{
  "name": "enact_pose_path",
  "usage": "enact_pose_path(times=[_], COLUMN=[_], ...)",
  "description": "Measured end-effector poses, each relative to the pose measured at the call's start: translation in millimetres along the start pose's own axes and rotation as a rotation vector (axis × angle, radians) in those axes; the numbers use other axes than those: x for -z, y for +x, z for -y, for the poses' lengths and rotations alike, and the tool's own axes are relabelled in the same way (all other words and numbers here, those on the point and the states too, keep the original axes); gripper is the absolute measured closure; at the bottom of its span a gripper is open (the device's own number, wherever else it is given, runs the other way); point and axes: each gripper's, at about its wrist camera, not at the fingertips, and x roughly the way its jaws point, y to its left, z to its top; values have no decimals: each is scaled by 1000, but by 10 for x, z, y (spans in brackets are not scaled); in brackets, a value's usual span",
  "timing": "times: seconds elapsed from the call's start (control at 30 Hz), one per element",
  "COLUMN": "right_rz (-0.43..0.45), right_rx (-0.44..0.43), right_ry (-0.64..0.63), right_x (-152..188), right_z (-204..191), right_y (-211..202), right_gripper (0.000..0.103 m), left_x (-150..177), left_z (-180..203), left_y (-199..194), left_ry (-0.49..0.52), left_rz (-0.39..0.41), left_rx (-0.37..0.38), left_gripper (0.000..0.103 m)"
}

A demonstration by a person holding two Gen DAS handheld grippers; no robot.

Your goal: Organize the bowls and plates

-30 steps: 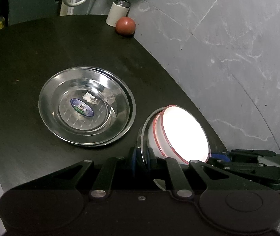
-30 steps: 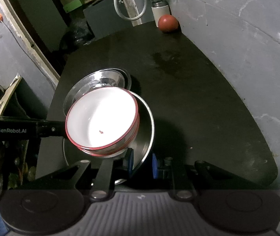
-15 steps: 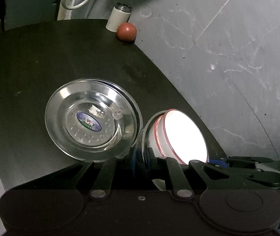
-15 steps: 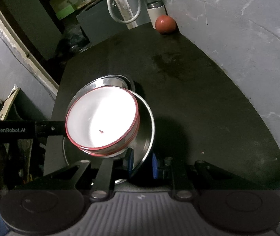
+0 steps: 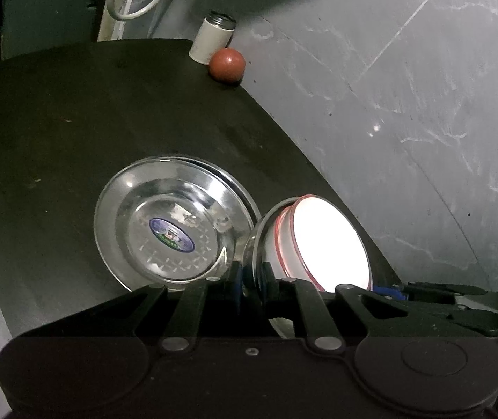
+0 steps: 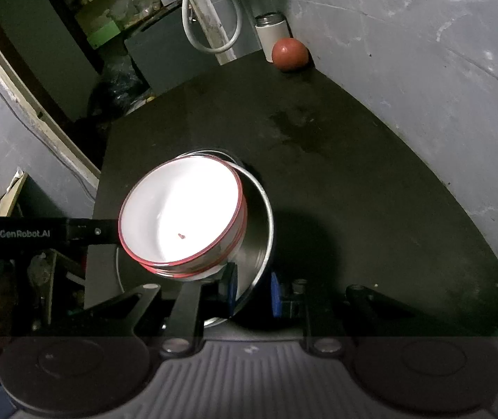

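Both grippers hold one steel plate [image 6: 261,241] by opposite rims, lifted above the dark table. Stacked white bowls with red rims [image 6: 182,216] sit on it; they also show in the left wrist view [image 5: 326,241]. My left gripper [image 5: 252,276] is shut on the plate's rim [image 5: 254,244]. My right gripper [image 6: 250,291] is shut on the near rim. A stack of steel plates [image 5: 175,223] with a blue sticker lies on the table just left of the held plate; in the right wrist view only its far rim [image 6: 210,153] shows behind the bowls.
A red ball [image 5: 227,64] and a white can [image 5: 212,36] stand at the table's far corner by the grey wall; both show in the right wrist view, the red ball [image 6: 290,53] and the can [image 6: 270,33]. The dark table [image 6: 353,174] ends at a curved right edge.
The held plate with the bowls has moved over towards the plate stack and now overlaps it. Both grips are unchanged.
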Motion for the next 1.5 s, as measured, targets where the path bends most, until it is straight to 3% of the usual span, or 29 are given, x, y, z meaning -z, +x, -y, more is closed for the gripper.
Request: enact_pose_path(times=[0.57, 1.5], right_rz=[1, -61], right_rx=[-15, -59], right_ry=[-26, -111], right_x=[-192, -529], right_z=[-246, -490], right_y=[167, 695], right_gripper=[81, 81], left_x=[-117, -328], left_z=[-230, -713], left_y=[-176, -25], left_ry=[-32, -130], left_rz=[30, 34], left_rx=[-15, -89], left_gripper=[93, 94])
